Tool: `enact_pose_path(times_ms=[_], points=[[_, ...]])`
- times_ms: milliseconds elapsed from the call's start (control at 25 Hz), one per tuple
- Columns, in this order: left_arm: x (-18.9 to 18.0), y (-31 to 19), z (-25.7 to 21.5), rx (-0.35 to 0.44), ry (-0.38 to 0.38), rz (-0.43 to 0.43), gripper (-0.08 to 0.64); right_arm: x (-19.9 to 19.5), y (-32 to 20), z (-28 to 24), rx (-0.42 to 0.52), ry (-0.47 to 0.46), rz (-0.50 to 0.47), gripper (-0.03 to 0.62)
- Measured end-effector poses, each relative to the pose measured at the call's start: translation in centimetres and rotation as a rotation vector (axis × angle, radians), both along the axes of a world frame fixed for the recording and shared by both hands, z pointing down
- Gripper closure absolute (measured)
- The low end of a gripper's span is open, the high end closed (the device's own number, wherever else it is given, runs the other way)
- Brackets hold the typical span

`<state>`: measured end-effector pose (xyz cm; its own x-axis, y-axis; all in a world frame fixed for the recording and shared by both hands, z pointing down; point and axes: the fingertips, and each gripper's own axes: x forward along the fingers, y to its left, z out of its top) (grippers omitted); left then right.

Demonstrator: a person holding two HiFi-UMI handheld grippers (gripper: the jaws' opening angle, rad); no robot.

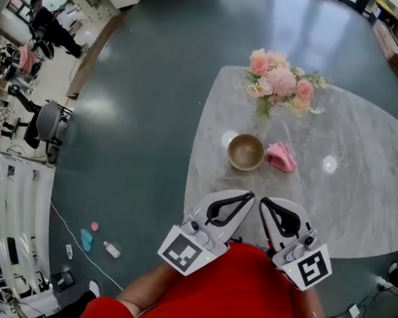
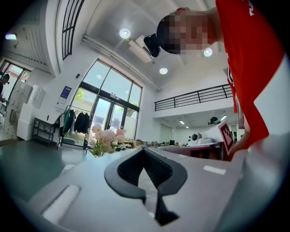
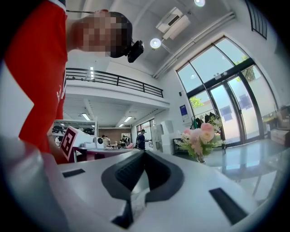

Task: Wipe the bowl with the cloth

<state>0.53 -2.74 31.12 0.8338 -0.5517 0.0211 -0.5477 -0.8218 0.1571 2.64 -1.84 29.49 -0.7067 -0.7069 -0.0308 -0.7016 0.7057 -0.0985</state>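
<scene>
A brown bowl (image 1: 246, 151) stands on the pale marble table (image 1: 359, 200), with a pink cloth (image 1: 281, 156) bunched just to its right. Both grippers are held close to the person's red shirt at the table's near edge, well short of the bowl. My left gripper (image 1: 252, 193) is shut with its jaw tips meeting and nothing between them. My right gripper (image 1: 262, 200) is likewise shut and empty. In the left gripper view the left gripper (image 2: 144, 150) has its tips touching; in the right gripper view the right gripper (image 3: 144, 151) does too. Neither gripper view shows the bowl or the cloth.
A bunch of pink and peach flowers (image 1: 280, 80) stands at the table's far side, behind the bowl. Dark teal floor lies to the left, with small items (image 1: 86, 239) scattered on it. Office chairs (image 1: 46, 122) and shelving stand at the far left.
</scene>
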Motion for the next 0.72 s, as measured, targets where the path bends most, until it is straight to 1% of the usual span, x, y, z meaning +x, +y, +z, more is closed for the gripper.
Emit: enact_pose_path(times_ms=[120,240,400,720], points=[[-0.24,-0.34,-0.1,0.0,0.003,-0.009,0.555,-0.22,-0.12,-0.33,0.021,0.0,-0.009,0.591],[-0.29,-0.37,-0.02,0.005,-0.004,-0.011,0.555,-0.23,-0.1,0.02,0.009,0.014,-0.016,0.591],[-0.13,-0.19,0.05,0.008,-0.01,-0.008,0.555,-0.48,-0.06,-0.24,0.031,0.013,-0.031,0.591],[-0.35,-0.17,0.19,0.005,-0.019,-0.012,0.555,-0.82,0.05,-0.07,0.023,0.022,-0.051,0.591]])
